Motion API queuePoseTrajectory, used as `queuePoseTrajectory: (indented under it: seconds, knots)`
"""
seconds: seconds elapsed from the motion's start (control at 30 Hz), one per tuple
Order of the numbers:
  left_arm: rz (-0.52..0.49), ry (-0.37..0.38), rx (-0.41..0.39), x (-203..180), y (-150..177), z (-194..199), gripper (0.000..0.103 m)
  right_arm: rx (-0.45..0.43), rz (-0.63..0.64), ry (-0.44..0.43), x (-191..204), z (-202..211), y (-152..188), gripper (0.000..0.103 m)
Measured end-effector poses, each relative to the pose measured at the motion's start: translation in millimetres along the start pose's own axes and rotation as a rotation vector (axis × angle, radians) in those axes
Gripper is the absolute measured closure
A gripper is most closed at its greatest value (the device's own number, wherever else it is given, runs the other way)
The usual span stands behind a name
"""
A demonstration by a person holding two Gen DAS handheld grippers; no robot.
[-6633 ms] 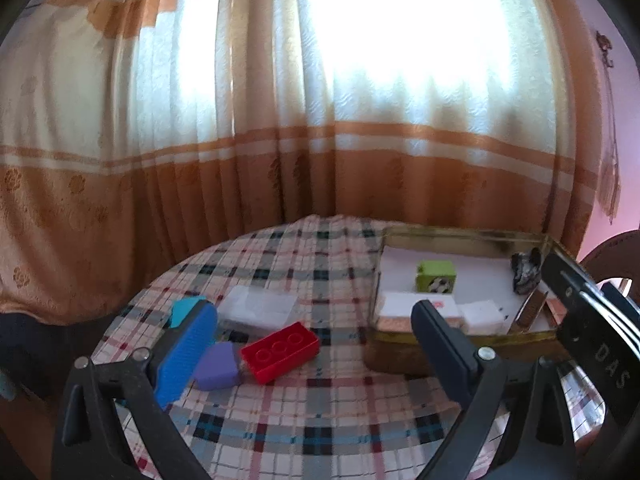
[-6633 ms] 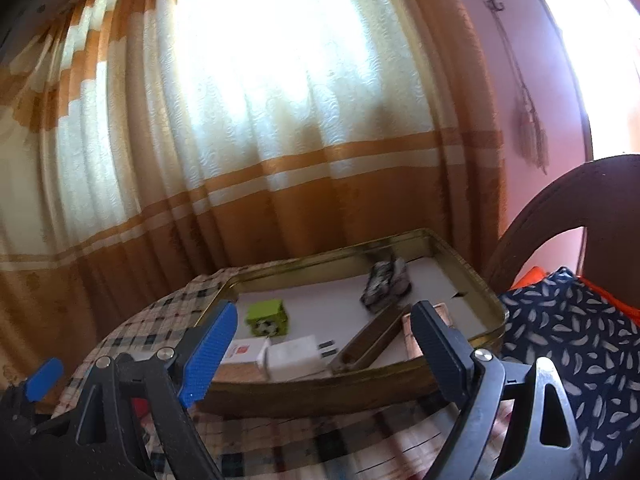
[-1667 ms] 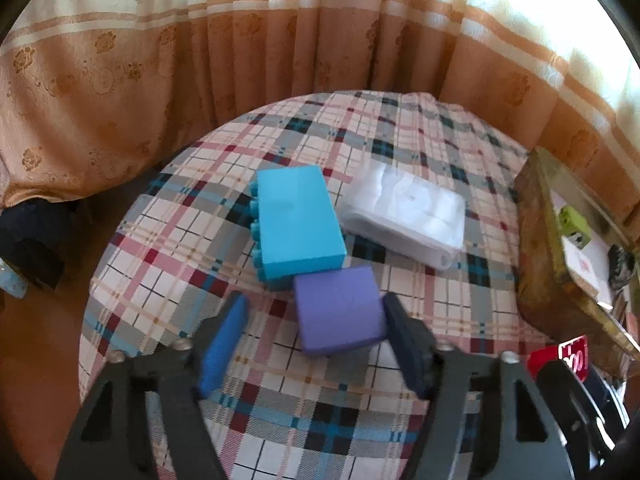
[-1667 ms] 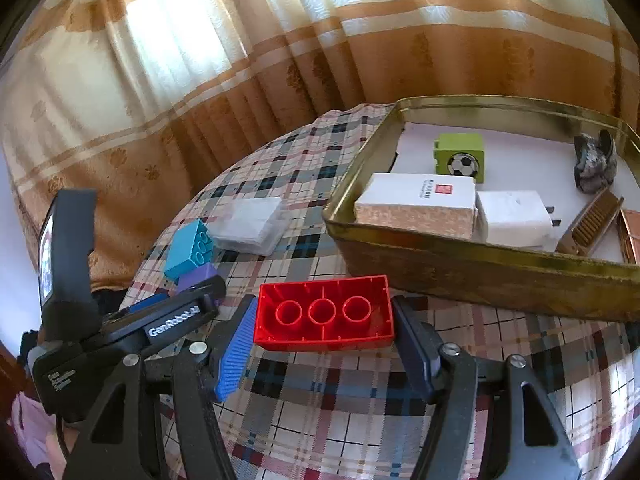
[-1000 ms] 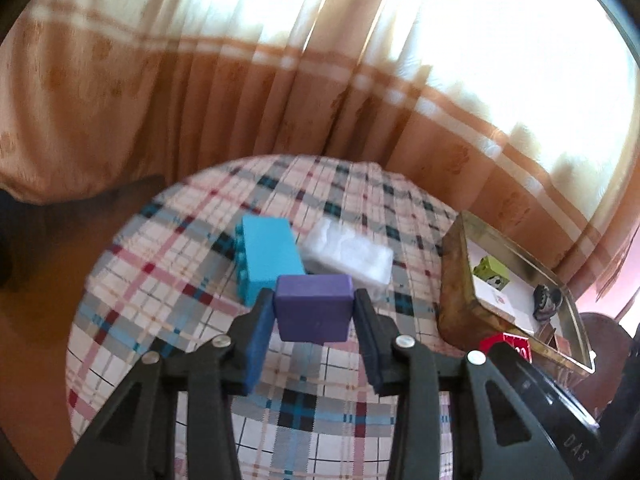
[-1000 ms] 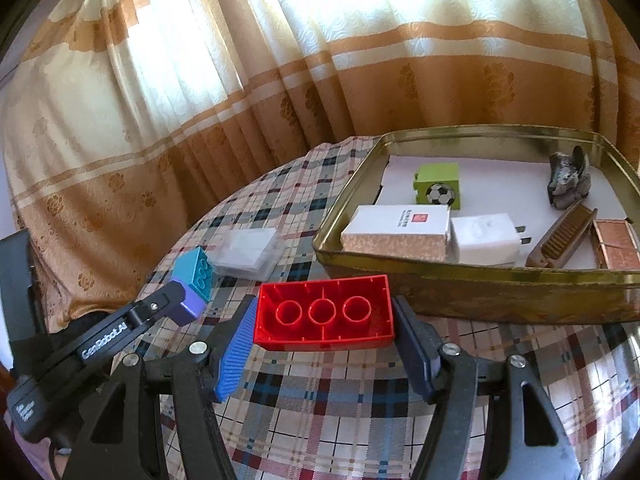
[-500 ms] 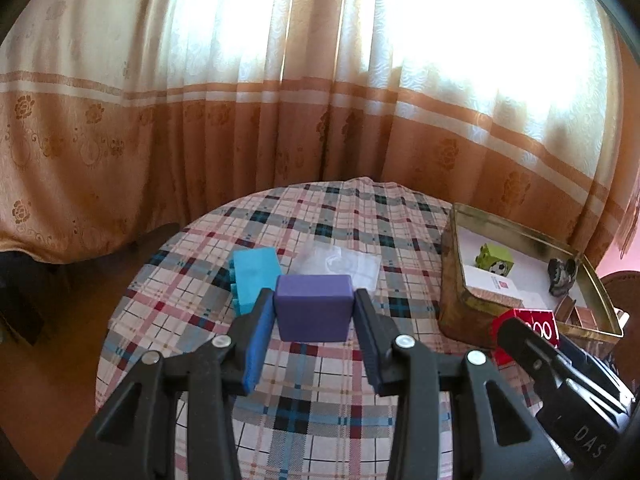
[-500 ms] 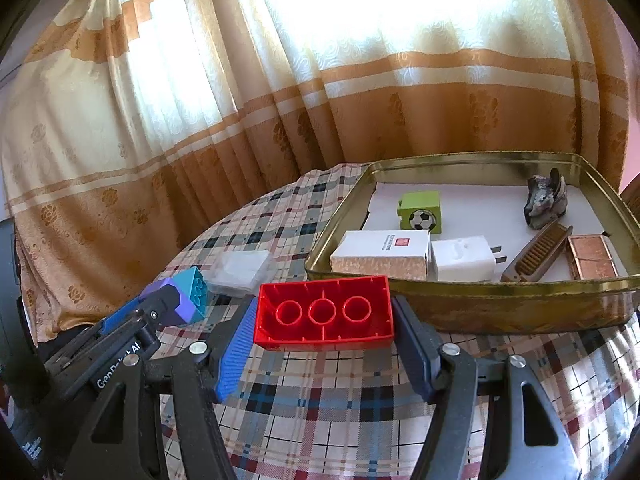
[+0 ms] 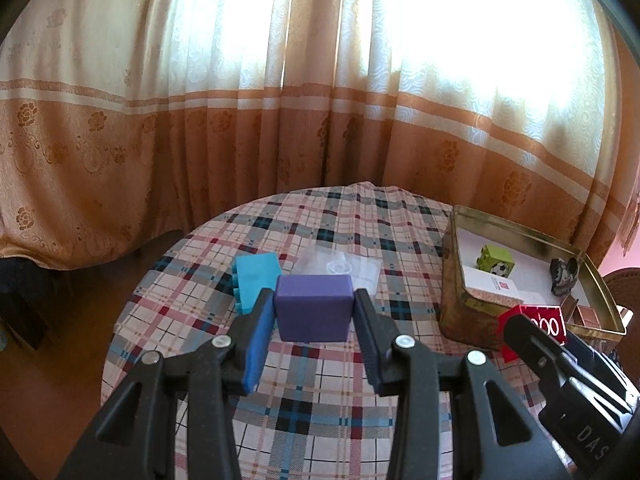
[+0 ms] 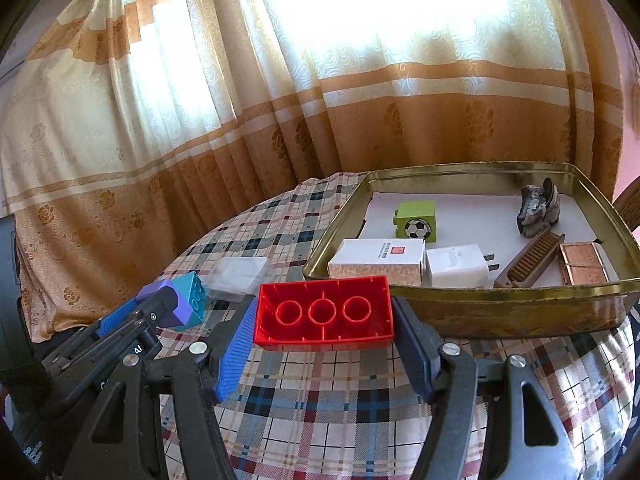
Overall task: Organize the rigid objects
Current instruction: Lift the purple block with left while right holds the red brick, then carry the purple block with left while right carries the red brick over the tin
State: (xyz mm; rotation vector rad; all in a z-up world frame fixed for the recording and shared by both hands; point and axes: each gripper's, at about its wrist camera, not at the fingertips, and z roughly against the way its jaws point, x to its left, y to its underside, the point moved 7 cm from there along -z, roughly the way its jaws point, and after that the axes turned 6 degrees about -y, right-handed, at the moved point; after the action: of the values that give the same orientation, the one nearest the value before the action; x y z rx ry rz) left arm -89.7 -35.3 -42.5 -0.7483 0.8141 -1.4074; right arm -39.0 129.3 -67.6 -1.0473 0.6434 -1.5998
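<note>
Left gripper clamped on purple block, right gripper on red brick; I'd clear the tin's near rim before releasing.

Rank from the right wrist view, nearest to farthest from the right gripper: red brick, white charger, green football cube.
1. red brick, clamped in the right gripper.
2. white charger, near side of the tin tray.
3. green football cube, deeper in the tray.
</note>
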Motion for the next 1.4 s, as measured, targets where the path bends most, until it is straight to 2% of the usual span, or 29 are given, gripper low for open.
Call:
queuePoseTrajectory:
  seconds: [0.5,0.9,1.4]
  knots:
    - [-0.003,-0.003,-0.009,-0.3,-1.0,1.9,0.064,-0.044,0.033,0.013,5.5,8.8,-2.3,0.035]
    - [0.061,0.022,-0.013,9.3,-1.6,2.8,0.064,-0.074,0.061,0.026,12.2,15.2,-3.4,0.035]
    - [0.021,0.011,-0.048,0.2,-4.9,10.0,0.064,-0.126,0.045,0.04,3.2,26.7,-10.1,0.035]
